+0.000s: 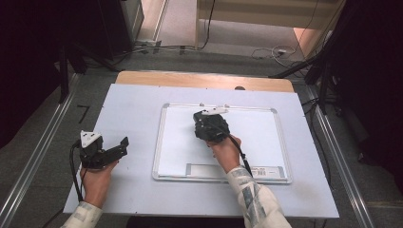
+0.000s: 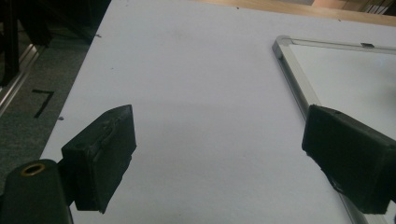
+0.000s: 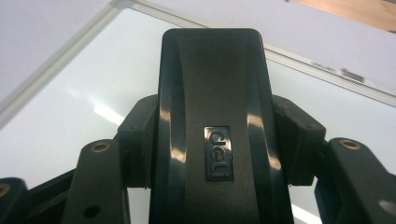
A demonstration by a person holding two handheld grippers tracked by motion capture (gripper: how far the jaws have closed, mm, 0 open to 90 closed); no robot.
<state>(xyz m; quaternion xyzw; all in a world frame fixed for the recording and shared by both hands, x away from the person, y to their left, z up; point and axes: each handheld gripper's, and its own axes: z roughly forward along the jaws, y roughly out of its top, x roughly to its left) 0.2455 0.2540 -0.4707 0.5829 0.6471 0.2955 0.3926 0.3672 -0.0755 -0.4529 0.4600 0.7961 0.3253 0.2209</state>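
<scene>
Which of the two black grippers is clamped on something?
The right gripper, over the white aluminium-framed whiteboard, grips a glossy black plastic eraser; the left gripper is open, holding nothing.

surface: wooden table [image 1: 142, 77] | on it: white sheet [image 1: 133, 118] | on sheet: whiteboard [image 1: 180, 142]

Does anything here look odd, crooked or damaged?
Nothing stands out. The whiteboard lies flat and square on the table, wiped clean. The right gripper grips a black eraser over it; the left gripper rests open.
</scene>
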